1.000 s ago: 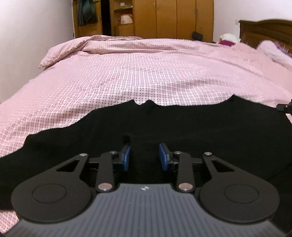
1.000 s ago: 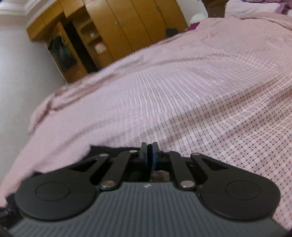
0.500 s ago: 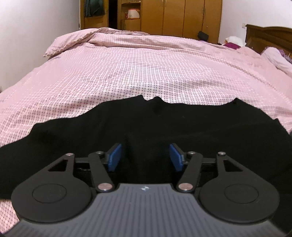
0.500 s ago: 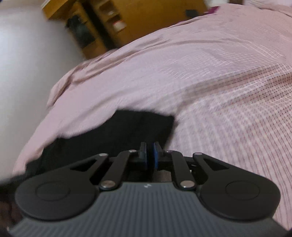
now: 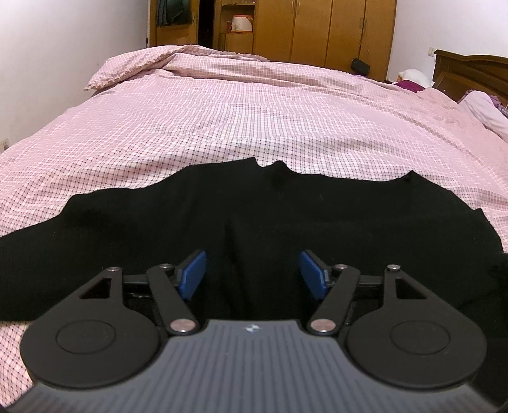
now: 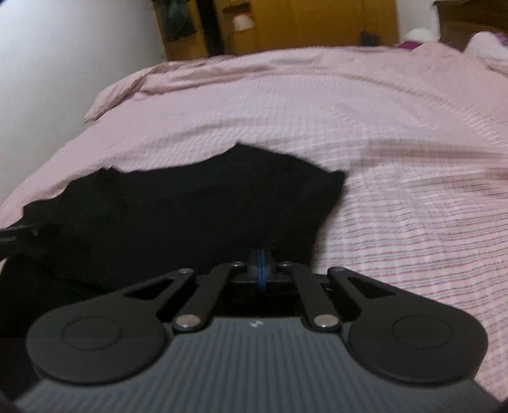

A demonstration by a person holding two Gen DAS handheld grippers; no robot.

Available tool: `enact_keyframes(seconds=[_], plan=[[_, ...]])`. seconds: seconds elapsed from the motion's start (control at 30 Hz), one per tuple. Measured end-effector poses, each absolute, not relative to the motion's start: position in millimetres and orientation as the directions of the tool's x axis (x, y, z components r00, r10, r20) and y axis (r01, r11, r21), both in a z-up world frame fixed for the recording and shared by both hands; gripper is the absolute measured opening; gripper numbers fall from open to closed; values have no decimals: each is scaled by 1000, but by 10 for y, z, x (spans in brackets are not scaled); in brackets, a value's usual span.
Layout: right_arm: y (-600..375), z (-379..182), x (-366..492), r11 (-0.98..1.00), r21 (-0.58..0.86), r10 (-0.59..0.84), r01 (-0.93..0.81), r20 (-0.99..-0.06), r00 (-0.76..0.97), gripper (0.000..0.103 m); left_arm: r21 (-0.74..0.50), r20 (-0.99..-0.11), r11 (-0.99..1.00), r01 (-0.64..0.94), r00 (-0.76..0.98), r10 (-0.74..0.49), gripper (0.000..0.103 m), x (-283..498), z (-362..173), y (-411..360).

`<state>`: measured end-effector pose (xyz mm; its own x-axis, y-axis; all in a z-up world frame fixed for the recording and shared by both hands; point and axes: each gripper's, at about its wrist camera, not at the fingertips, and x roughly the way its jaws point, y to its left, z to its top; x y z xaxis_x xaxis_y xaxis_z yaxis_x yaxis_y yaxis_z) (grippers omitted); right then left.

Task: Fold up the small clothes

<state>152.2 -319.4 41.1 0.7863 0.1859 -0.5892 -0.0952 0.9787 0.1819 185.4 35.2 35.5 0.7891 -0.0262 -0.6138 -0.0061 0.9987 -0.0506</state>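
While the pink checked bedspread fills most of both views, stretching back to a rumpled fold near its far edge, a wooden wardrobe stands against the wall beyond it and a dark wooden headboard rises at the right. A pale pillow lies beside the headboard.

On the near part of the bedspread lies the black garment, spread wide from left to right, its far edge uneven with a small notch near the middle. A shallow crease runs down its middle toward the left gripper. In the right wrist view, which is blurred, the same cloth covers the left and centre of the bed surface and ends in a corner at its right, with bare checked fabric beyond.

The left gripper hangs over the middle of the garment with its blue pads spread wide apart and nothing between them. The right gripper sits at the near right part of the cloth with its blue pads pressed together; whether a fold of the black fabric is pinched between them cannot be told from the blurred view.
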Motion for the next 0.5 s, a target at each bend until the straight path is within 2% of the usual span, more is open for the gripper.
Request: enact_keyframes(seconds=[0.13,0.2,0.33,0.37,0.4,0.43,0.47,0.5], plan=[[-3457,458,1411,985,164,58,42,-558,828,2,-44,-608,999,3,793,-29,73,1858,339,337],[-3600,417,1426,975,217,88,51,-583,808,2,-38,-615,999,3,788,-26,74,1875,309,316],[-3632,445,1348,957,288,152,23,-571,807,10,-34,-613,999,-3,790,-18,74,1867,287,303],[-3595,457,1337,958,287,154,20,-571,806,23,-35,-613,999,-4,790,-18,75,1866,289,303],[-3573,461,1331,957,288,162,11,-569,806,53,-36,-613,999,-4,790,-19,75,1866,294,303],[-3539,461,1328,958,287,168,1,-564,809,67,-36,-613,999,-3,790,-20,75,1866,303,304],[-3495,454,1331,959,285,169,-7,-550,818,74,-35,-611,999,-2,792,-20,75,1860,311,305],[-3459,459,1329,961,277,171,-19,-536,826,73,-32,-607,999,0,794,-19,76,1851,321,308]])
